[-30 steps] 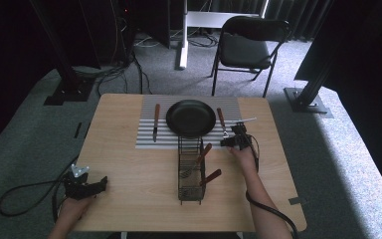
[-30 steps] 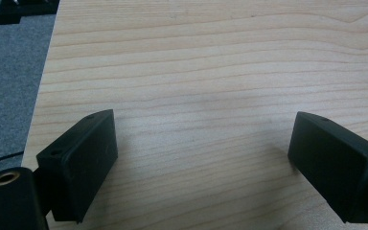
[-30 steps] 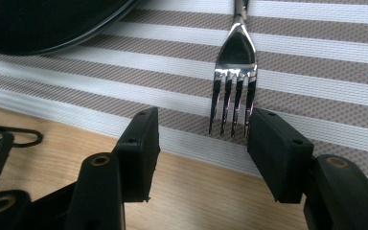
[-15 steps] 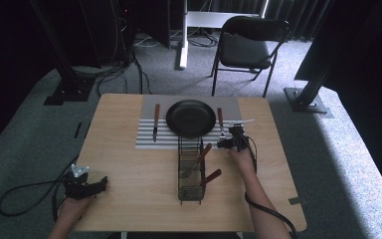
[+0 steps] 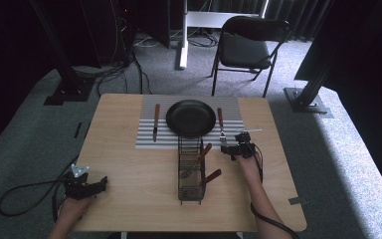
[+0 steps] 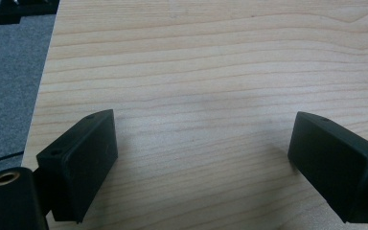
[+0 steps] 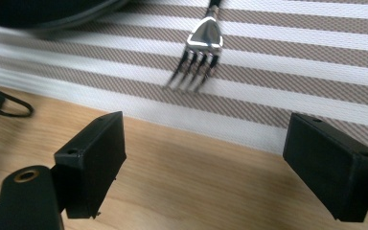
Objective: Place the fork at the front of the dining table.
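From the high view, the right gripper [image 5: 233, 148] sits just short of the fork [image 5: 221, 127] on the striped mat [image 5: 149, 139]; the left gripper [image 5: 90, 186] lies well apart.

Left gripper view: jaws spread over bare table [image 6: 211, 62].

Right gripper view: jaws spread, empty, fork [image 7: 196, 60] tines just ahead.

silver fork [image 7: 199, 55] with brown handle, flat on striped placemat [image 7: 292, 48], right of black plate [image 5: 191, 117]
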A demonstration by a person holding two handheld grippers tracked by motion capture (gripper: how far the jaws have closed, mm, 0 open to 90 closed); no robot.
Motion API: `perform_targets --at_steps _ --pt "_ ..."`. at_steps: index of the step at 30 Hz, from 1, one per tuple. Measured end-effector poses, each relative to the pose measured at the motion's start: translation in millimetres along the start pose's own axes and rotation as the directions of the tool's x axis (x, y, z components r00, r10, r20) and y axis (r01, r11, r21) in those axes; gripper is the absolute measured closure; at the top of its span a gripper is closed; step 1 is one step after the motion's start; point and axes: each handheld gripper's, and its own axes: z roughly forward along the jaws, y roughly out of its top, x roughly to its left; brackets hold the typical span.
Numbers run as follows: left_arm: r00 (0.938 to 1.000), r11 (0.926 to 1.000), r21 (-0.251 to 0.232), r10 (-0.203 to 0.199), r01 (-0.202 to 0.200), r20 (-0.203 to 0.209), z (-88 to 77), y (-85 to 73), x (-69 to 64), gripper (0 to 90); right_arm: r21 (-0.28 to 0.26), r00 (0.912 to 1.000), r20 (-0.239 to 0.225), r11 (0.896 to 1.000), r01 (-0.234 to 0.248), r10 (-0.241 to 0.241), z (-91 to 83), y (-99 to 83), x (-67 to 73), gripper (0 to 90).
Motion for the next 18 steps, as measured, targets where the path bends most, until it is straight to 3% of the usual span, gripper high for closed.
perform_targets --at_steps 6,18 --pt "1.0 1.0 0.0 0.0 0.0 0.0 0.0 0.0 0.0 9.5 -0.035 0.9986 0.048 0.999 0.024 -0.023 -4.7 -13.0 0.1 13.6" --pt "1.0 1.0 0.0 0.0 0.0 0.0 0.0 0.0 0.0 9.5 -0.084 0.9921 0.124 0.996 0.024 -0.014 -20.6 -43.4 -10.2 12.7"
